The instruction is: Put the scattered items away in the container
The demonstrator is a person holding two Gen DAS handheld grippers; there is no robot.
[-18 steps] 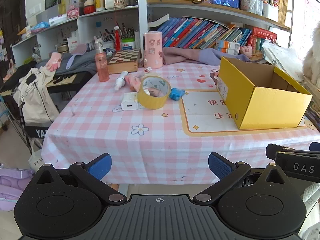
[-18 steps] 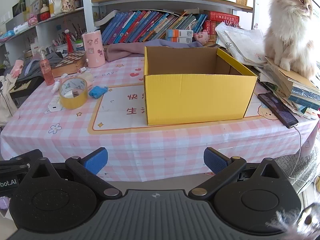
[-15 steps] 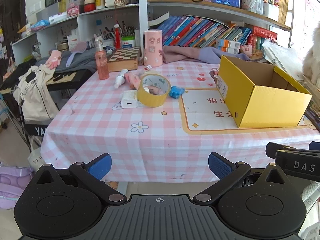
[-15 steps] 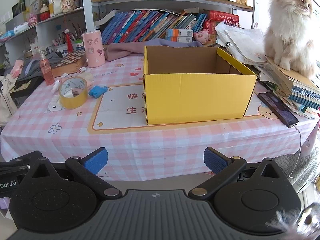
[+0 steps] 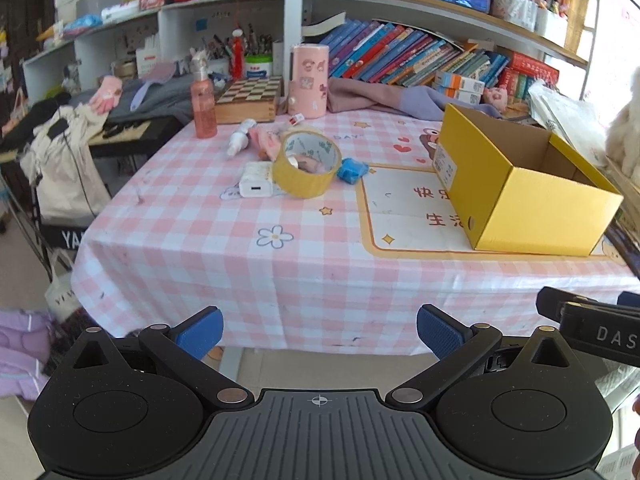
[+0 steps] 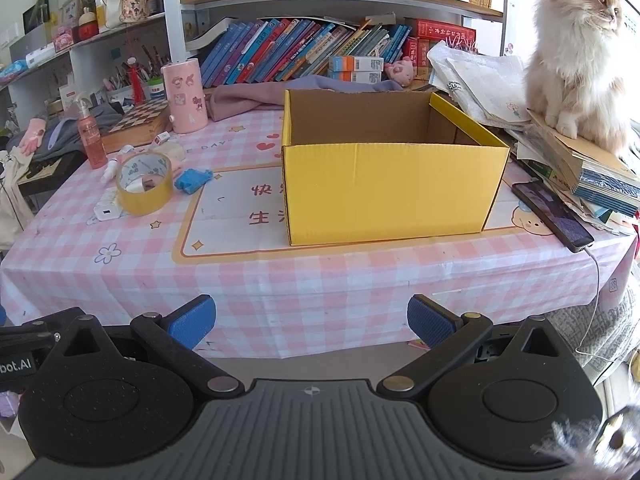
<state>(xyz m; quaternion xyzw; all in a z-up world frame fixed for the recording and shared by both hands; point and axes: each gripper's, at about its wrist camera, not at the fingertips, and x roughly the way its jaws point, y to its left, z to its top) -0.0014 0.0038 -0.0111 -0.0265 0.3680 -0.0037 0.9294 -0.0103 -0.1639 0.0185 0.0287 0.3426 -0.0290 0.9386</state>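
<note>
An open yellow cardboard box (image 5: 520, 200) (image 6: 392, 184) stands on the pink checked tablecloth (image 5: 280, 248) with nothing visible inside. To its left lie a roll of yellow tape (image 5: 306, 164) (image 6: 145, 189), a white charger (image 5: 256, 185) (image 6: 107, 209), a blue crumpled item (image 5: 352, 169) (image 6: 193, 178), a small white bottle (image 5: 240, 142) and a pink item (image 5: 266, 144). My left gripper (image 5: 319, 332) hangs open before the table's front edge, empty. My right gripper (image 6: 311, 320) is likewise open and empty, facing the box.
A pink spray bottle (image 5: 203, 106), a chessboard box (image 5: 248, 98) and a pink cylinder (image 5: 308, 80) stand at the back. A phone (image 6: 552, 210) with a cable lies right of the box. A fluffy cat (image 6: 580, 52) sits on stacked books (image 6: 592, 168). Bookshelves line the wall.
The left wrist view has drifted slightly, so the table sits a little lower and closer in frame. The right gripper has barely moved. Both stay open.
</note>
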